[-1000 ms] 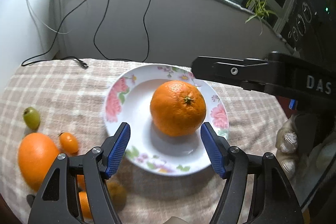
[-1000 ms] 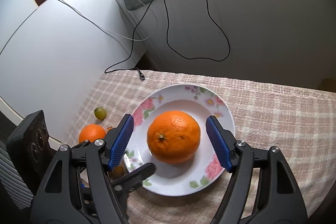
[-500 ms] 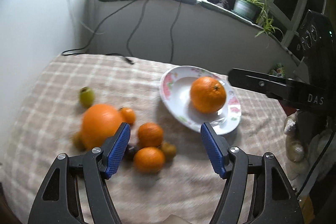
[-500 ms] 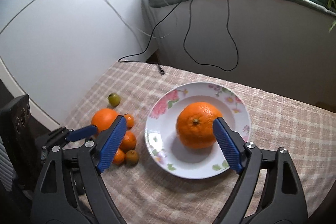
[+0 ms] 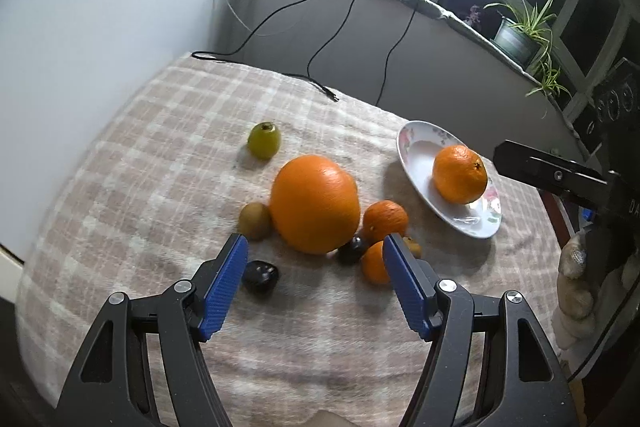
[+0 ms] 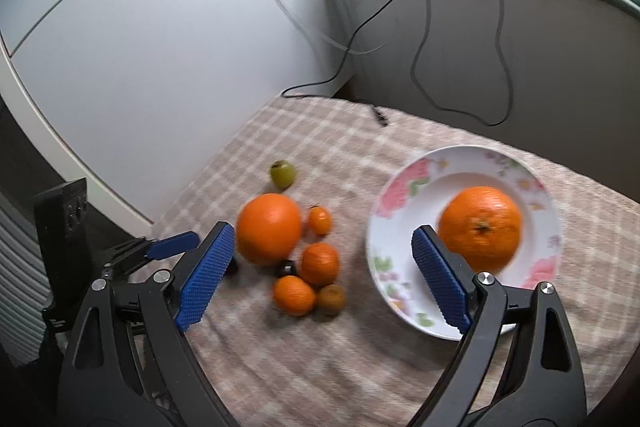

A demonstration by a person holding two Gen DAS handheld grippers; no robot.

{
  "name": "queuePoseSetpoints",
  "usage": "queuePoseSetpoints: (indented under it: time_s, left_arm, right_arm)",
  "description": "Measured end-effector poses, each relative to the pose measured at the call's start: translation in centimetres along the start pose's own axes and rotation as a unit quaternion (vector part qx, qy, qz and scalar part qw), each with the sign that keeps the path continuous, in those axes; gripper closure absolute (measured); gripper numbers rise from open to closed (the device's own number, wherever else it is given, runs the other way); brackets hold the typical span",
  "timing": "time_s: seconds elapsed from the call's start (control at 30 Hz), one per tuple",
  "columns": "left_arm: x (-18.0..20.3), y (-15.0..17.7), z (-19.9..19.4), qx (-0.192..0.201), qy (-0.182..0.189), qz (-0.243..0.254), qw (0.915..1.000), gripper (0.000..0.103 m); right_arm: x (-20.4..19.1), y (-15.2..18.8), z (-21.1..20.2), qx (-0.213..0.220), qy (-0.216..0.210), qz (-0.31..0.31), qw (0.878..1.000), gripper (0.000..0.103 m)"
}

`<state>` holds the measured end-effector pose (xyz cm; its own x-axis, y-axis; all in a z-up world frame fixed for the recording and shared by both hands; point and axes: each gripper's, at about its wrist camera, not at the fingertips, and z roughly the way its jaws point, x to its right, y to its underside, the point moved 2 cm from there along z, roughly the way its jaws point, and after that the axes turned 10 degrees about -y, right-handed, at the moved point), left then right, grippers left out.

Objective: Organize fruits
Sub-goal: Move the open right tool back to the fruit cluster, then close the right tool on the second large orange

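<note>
Both tools swing away from the floral plate (image 6: 384, 203), leaving one orange (image 6: 480, 227) resting there. Right gripper (image 6: 320, 279), empty, has just been spreading wide; left gripper (image 5: 316, 283) gapes empty before the big orange (image 5: 314, 203) in the left-hand pile — likely next.

Checked cloth (image 5: 132, 187), fruit cluster (image 5: 316, 203), floral plate (image 5: 416, 163)

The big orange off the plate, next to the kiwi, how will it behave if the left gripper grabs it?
The big orange is round, so a nudge would probably roll it into the small oranges. It looks about as wide as the left gripper opening, so probably a tight fit.
</note>
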<state>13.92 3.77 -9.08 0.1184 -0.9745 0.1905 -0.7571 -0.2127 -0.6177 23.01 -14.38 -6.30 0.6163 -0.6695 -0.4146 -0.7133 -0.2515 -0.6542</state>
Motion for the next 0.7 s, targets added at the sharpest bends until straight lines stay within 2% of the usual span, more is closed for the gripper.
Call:
queuePoseSetpoints:
  time_s: [0.1,0.2,0.33,0.43,0.7]
  left_arm:
    - [-0.4,0.1,0.1,-0.001,0.016,-0.007,0.9998,0.035]
    - [-0.6,-0.2,0.2,0.002,0.023,-0.006,0.9997,0.038]
    - [-0.4,-0.5,0.5,0.0,0.035,0.001,0.9994,0.043]
    - [-0.3,-0.7,1.0,-0.006,0.041,0.002,0.9991,0.044]
    - [-0.1,-1.1,2.4,-0.018,0.05,0.007,0.9986,0.044]
  right_arm:
    - [-0.5,-0.3,1.4,-0.016,-0.025,0.016,0.999,0.013]
    - [-0.7,-0.6,3.0,-0.034,-0.044,0.034,0.998,0.023]
    - [-0.7,-0.7,5.1,-0.06,-0.049,0.048,0.996,0.038]
    - [-0.4,-0.7,6.4,-0.073,-0.058,0.065,0.994,0.044]
    - [-0.4,-0.2,8.8,-0.094,-0.068,0.08,0.99,0.045]
